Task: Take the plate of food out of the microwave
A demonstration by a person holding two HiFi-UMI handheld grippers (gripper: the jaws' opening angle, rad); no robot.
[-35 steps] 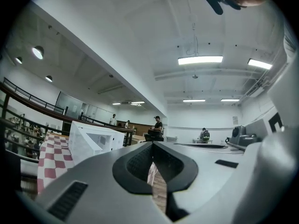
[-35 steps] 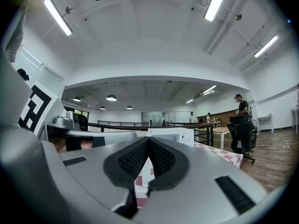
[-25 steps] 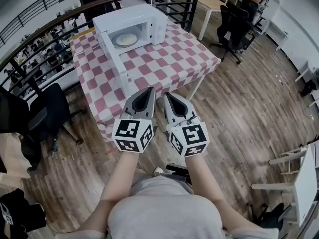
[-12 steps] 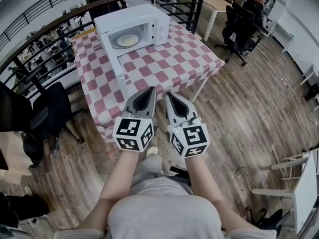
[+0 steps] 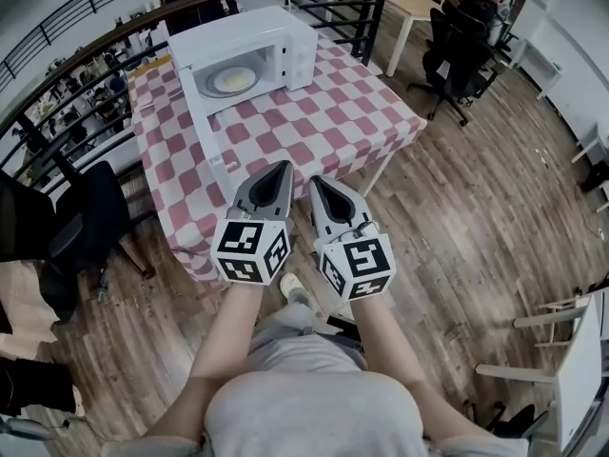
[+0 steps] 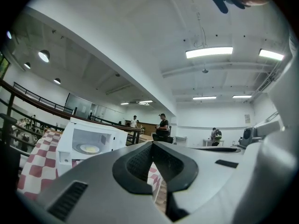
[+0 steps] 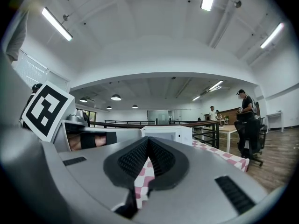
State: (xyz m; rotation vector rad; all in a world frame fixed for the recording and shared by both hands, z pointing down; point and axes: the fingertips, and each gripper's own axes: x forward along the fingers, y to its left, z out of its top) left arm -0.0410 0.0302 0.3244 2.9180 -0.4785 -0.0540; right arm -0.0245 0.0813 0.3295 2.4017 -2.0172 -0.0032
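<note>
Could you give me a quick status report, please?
Left claw and right claw both shut, empty, well short of the white microwave. Round plate of pale food inside; white door open. Only red-checked tablecloth in between.

Inside the microwave (image 5: 243,29) at the upper left of the head view, the food on the plate (image 5: 234,81) is showing too small to identify.

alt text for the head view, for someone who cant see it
Seen from above, a person holds the left gripper and right gripper side by side, both shut and empty, short of a table with a red-and-white checked cloth. At its far end a white microwave stands with its door open and a plate of food inside.
</note>
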